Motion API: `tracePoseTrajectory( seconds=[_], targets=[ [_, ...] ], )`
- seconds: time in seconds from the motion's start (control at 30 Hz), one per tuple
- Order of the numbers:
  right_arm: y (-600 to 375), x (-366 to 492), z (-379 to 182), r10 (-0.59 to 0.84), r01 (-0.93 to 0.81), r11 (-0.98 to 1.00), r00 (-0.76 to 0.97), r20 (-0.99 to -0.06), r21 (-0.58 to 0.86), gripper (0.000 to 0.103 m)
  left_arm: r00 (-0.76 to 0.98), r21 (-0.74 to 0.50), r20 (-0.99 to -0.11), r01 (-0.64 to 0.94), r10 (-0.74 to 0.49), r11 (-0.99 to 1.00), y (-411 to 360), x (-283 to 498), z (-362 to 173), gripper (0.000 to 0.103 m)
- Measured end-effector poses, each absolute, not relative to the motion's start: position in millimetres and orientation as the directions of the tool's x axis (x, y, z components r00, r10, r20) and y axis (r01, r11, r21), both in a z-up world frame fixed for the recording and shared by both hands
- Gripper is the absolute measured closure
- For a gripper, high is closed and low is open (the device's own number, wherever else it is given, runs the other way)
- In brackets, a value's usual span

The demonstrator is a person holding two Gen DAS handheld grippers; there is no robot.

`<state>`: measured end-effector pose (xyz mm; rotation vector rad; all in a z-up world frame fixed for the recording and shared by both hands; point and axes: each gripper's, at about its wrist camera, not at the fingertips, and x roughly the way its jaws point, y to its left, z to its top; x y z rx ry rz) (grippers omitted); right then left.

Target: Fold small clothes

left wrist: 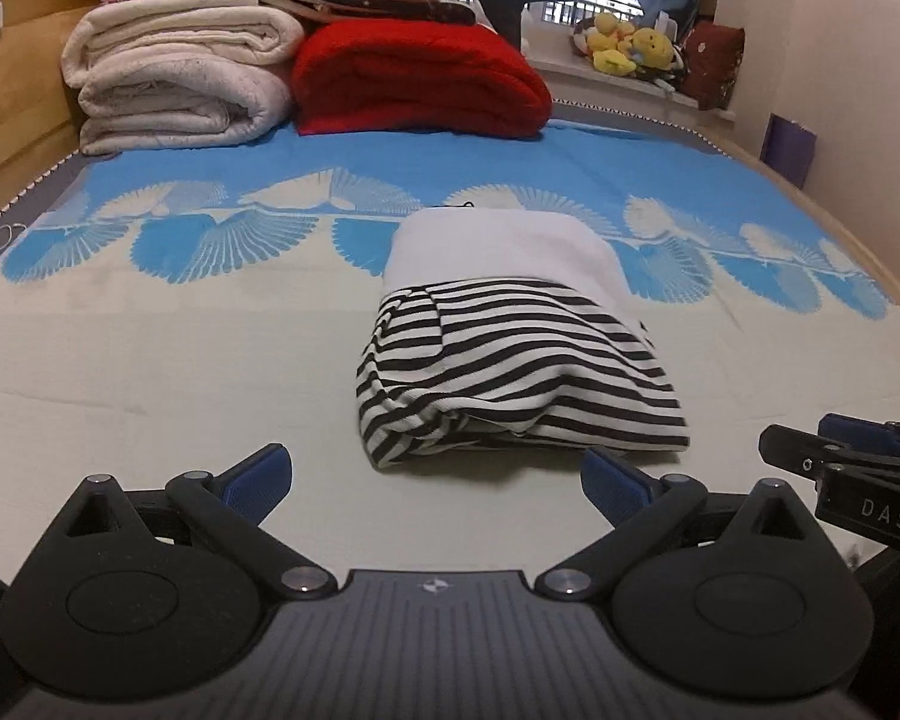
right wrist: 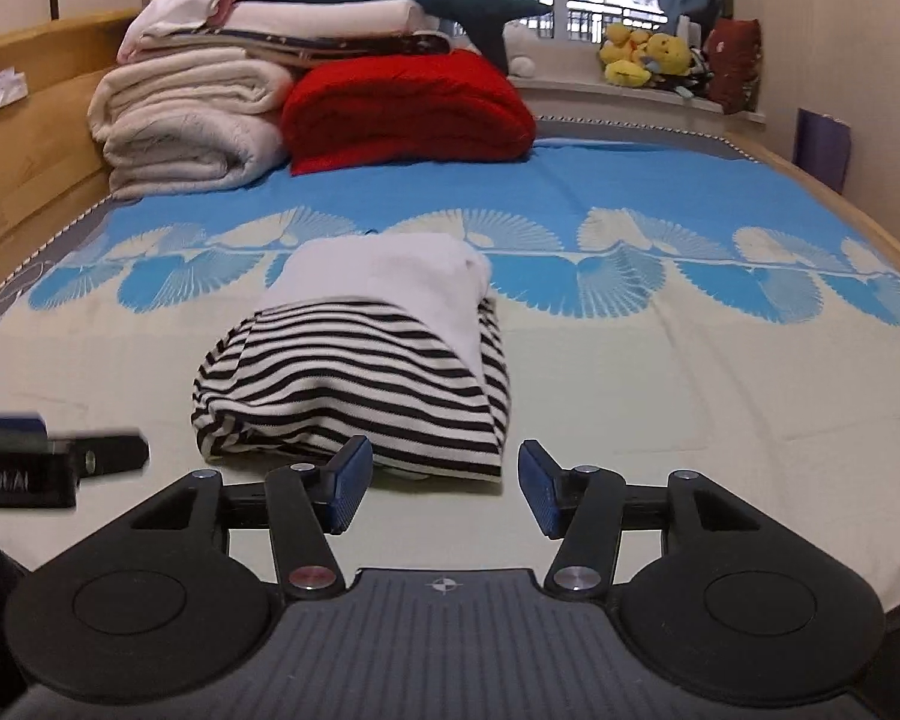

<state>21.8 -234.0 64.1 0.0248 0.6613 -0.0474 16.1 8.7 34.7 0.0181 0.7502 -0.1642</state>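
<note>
A folded black-and-white striped garment [left wrist: 510, 372] with a plain white part [left wrist: 498, 246] at its far end lies on the bed sheet [left wrist: 150, 372]. It also shows in the right wrist view [right wrist: 354, 384]. My left gripper [left wrist: 435, 480] is wide open and empty, just in front of the garment's near edge. My right gripper [right wrist: 444, 492] is open and empty, close to the garment's near right corner. The right gripper shows at the right edge of the left wrist view [left wrist: 846, 468]. The left gripper shows at the left edge of the right wrist view [right wrist: 54, 462].
Folded cream quilts [left wrist: 174, 78] and a red blanket [left wrist: 420, 84] are stacked at the bed's far end. A wooden bed frame [left wrist: 12, 96] runs along the left. Yellow plush toys [left wrist: 630, 42] sit on the windowsill. A wall [left wrist: 858, 60] stands at the right.
</note>
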Motion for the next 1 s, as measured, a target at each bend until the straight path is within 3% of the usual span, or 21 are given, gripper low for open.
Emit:
tracePoseTrajectory(
  seconds=[0.17,0.23,0.33,0.7,1.0],
  targets=[
    [-228.4,28.1,57.2,-0.042,0.060,0.998,0.778,-0.627,0.008,0.044,0.716,-0.083,-0.676,0.162,-0.175,0.983,8.5,22.4,31.4,0.001],
    [-226.9,29.1,56.8,-0.047,0.058,0.998,0.781,-0.623,-0.002,0.034,0.726,-0.067,-0.665,0.173,-0.173,0.983,4.7,21.5,31.6,0.001],
    [-220.4,33.3,55.8,-0.049,0.050,0.999,0.782,-0.621,-0.015,0.027,0.725,-0.054,-0.667,0.186,-0.174,0.981,1.0,22.9,29.6,0.001],
    [-212.8,38.6,52.0,-0.060,0.056,0.998,0.776,-0.628,-0.026,0.017,0.716,-0.071,-0.678,0.164,-0.168,0.984,2.3,28.4,26.0,0.000],
    [-211.6,39.1,51.8,-0.058,0.053,0.998,0.778,-0.626,-0.027,0.017,0.720,-0.069,-0.674,0.163,-0.167,0.984,2.6,27.8,26.4,0.000]
  ],
)
